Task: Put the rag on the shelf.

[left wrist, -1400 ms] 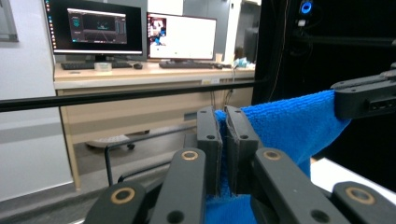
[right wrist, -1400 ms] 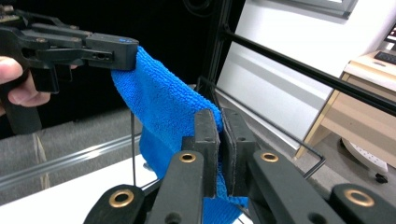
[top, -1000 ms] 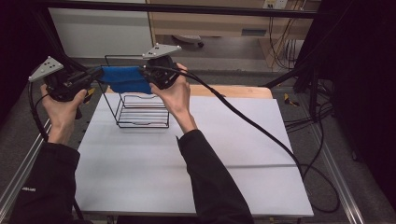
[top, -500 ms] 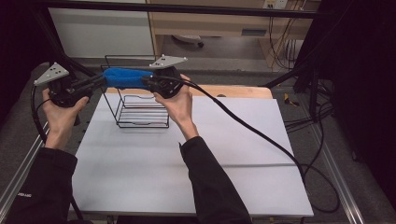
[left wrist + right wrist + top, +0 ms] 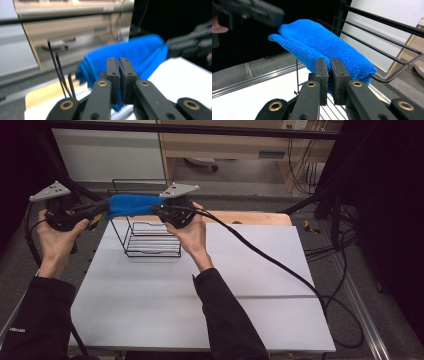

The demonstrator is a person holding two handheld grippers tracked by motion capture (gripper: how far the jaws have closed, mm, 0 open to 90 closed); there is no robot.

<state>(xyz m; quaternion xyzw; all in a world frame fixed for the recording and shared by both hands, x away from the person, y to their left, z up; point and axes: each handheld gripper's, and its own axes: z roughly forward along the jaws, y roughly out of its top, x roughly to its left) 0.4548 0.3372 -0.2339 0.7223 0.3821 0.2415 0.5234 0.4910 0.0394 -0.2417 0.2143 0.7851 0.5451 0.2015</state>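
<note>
At the left, the left tongs (image 5: 97, 211) are clamped on one end of the folded blue microfibre cloth (image 5: 134, 204), their jaws having just been closing with the fabric between them. The cloth stretches level above the black wire rack (image 5: 150, 237), draped along its top rail, over the far left part of the white bench (image 5: 250, 285). The right tongs (image 5: 159, 210) pinch the cloth's other end, jaws tight on the fabric. Small white lettering on the person's left sleeve (image 5: 35, 320) is too small to read.
</note>
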